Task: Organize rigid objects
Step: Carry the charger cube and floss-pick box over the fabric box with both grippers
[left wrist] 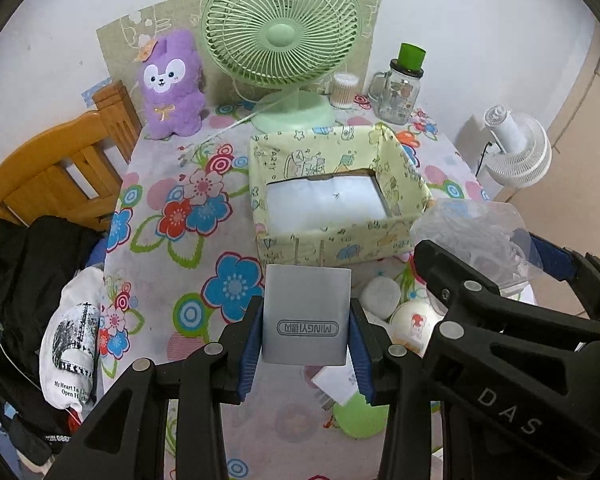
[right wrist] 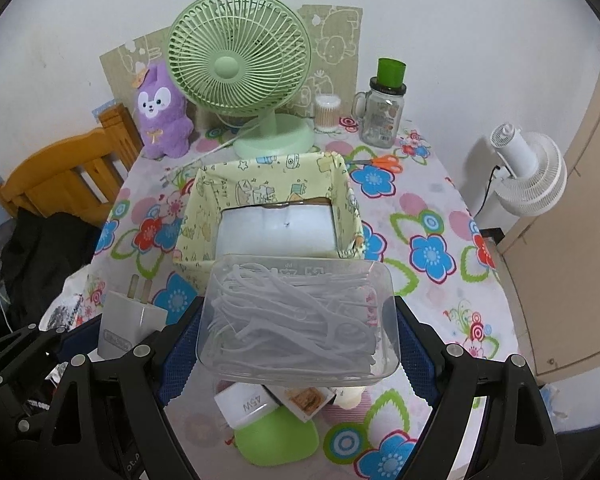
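My left gripper [left wrist: 306,336] is shut on a grey plug charger [left wrist: 306,314], held above the flowered table; the charger [right wrist: 128,320] also shows at the left of the right wrist view, prongs up. My right gripper [right wrist: 296,332] is shut on a clear plastic box of white floss picks [right wrist: 300,316], its blue pads pressing both sides. That box [left wrist: 472,232] appears at the right of the left wrist view. Just beyond both stands an open yellow patterned box [left wrist: 332,192] with a white bottom [right wrist: 276,228].
Under the grippers lie a green lidded item [right wrist: 276,436], a white adapter [right wrist: 246,402] and white round objects [left wrist: 380,294]. Behind the box stand a green fan [left wrist: 280,36], a purple plush [left wrist: 172,84], a glass jar [left wrist: 400,88], cotton swabs [left wrist: 343,90] and orange scissors [right wrist: 382,164]. A wooden chair [left wrist: 48,168] is left.
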`<state>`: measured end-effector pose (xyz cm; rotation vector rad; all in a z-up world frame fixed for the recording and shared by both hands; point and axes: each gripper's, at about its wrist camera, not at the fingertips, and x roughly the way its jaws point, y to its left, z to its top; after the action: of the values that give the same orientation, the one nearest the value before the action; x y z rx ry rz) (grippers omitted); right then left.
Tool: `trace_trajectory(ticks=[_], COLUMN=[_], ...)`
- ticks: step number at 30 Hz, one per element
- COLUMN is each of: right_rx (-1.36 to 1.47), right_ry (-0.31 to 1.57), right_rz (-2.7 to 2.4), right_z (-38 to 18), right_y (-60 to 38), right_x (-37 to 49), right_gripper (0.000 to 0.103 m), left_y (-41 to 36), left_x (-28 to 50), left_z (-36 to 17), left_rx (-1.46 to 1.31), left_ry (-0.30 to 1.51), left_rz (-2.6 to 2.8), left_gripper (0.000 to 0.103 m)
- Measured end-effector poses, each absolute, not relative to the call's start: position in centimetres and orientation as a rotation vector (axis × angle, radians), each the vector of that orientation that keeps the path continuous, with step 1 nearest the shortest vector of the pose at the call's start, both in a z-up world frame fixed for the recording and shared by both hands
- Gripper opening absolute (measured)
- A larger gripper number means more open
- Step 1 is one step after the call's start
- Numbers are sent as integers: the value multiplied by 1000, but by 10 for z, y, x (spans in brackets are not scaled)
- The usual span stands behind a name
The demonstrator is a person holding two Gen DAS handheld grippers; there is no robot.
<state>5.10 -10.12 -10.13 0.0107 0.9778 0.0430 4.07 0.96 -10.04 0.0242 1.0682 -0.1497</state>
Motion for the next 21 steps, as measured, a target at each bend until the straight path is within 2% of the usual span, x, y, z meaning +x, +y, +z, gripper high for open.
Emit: trace_trajectory(ticks=[21], right_rx=[-19], right_ry=[991], right_rz=[104], right_z=[-103], right_y=[-111], right_x=[128], right_gripper=[88], left_y=[-4], left_x=[106], left_z=[-100], left_rx=[15], left_ry=[1069], left_rz=[-99], left_gripper=[41])
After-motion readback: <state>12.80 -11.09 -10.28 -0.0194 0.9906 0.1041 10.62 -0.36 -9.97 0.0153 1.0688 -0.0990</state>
